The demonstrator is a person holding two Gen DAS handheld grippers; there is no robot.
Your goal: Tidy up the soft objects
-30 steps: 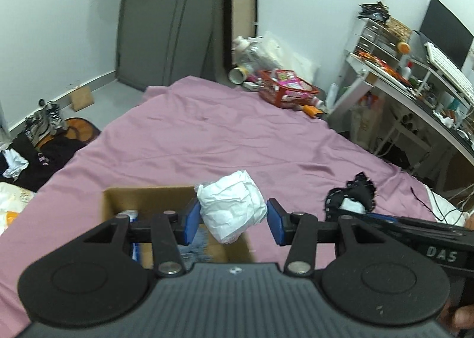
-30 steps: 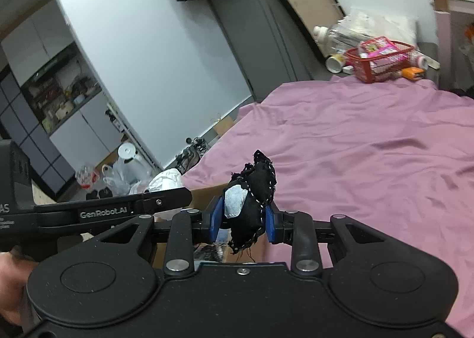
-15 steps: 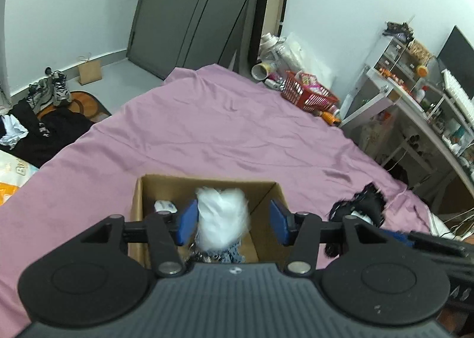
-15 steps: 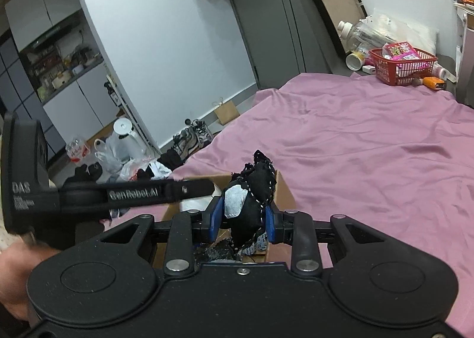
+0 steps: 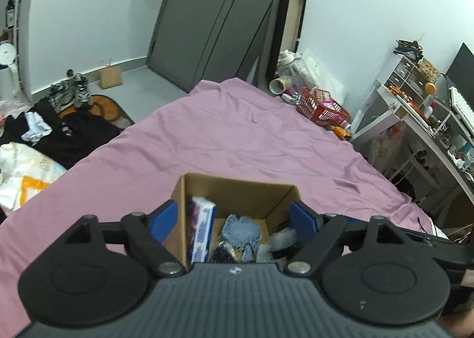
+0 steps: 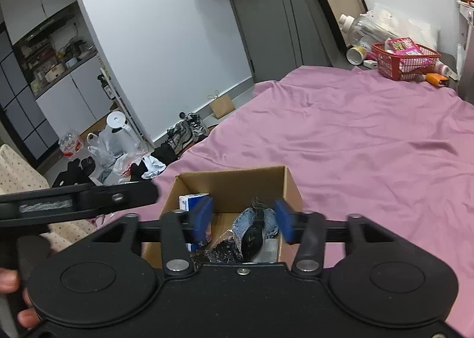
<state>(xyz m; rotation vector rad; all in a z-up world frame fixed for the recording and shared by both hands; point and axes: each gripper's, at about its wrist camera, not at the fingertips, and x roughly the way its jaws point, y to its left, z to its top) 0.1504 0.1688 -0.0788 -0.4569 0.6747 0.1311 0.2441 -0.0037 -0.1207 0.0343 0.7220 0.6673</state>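
Nearest, the left gripper (image 5: 235, 218) is held wide open with nothing between its blue pads, and the right gripper (image 6: 243, 219) is also spread apart and empty. Both are held just above an open cardboard box (image 5: 237, 188) that is placed on the pink bed sheet (image 5: 237, 136). Inside the box a blue and white packet (image 5: 201, 227) is seen against the left wall, a light blue fuzzy cloth (image 5: 241, 227) in the middle, a black soft item (image 6: 253, 238) beside it, and a pale item (image 5: 281, 241) at the right. Farther away, a red basket (image 5: 321, 108) is seen past the bed's far edge, and shoes (image 5: 69, 92) are on the floor at the left.
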